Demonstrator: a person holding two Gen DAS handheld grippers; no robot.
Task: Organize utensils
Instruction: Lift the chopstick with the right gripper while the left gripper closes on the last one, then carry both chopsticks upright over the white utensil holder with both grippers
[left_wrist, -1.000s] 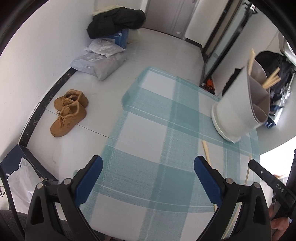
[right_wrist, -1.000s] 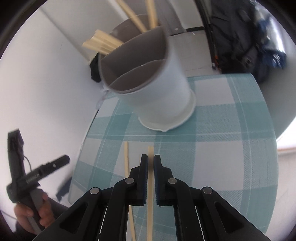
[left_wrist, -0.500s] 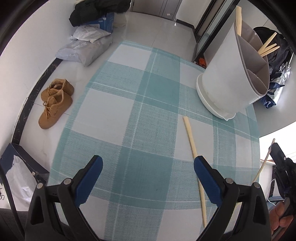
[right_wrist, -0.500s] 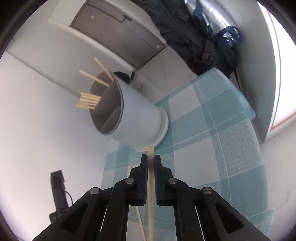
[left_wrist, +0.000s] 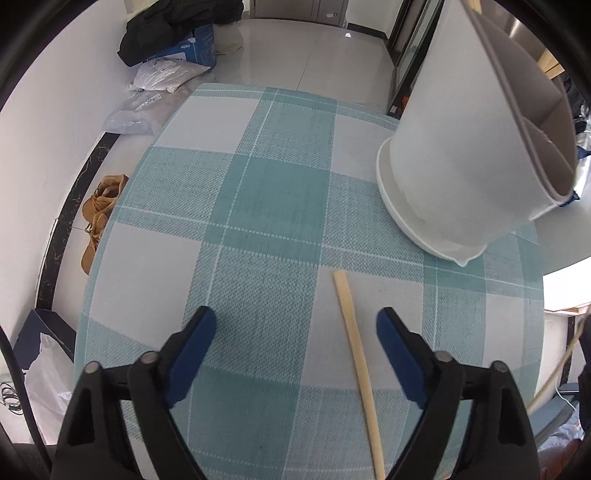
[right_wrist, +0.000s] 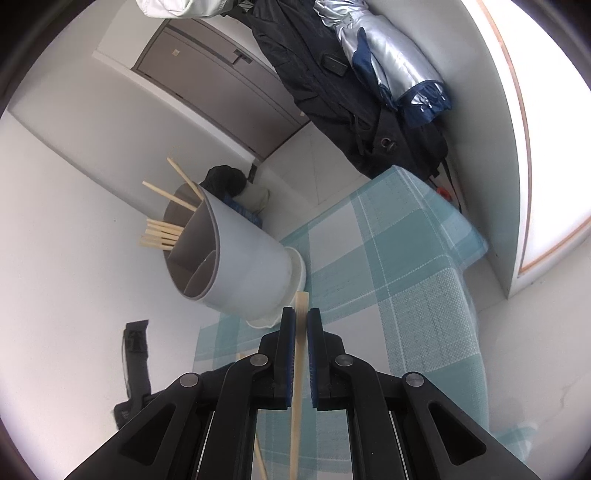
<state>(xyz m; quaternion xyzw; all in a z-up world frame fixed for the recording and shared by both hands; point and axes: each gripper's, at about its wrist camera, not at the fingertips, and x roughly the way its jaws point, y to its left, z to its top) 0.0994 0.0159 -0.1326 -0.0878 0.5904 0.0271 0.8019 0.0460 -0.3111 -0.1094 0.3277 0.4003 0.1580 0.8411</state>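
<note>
While the right tool (right_wrist: 301, 319) at the lower centre of its frame is clamped on a pale wooden chopstick (right_wrist: 298, 354), the left tool (left_wrist: 296, 325) has its blue-padded fingers (left_wrist: 192, 350) wide apart above the bench covered with a teal and white checked cloth (left_wrist: 266, 192). A second pale wooden chopstick (left_wrist: 357, 354) lies flat on the cloth between these fingers, nearer the right one. The white round divided utensil holder (left_wrist: 458, 155) stands on the cloth at the upper right of the left view, with several chopsticks (right_wrist: 162, 230) inside.
</note>
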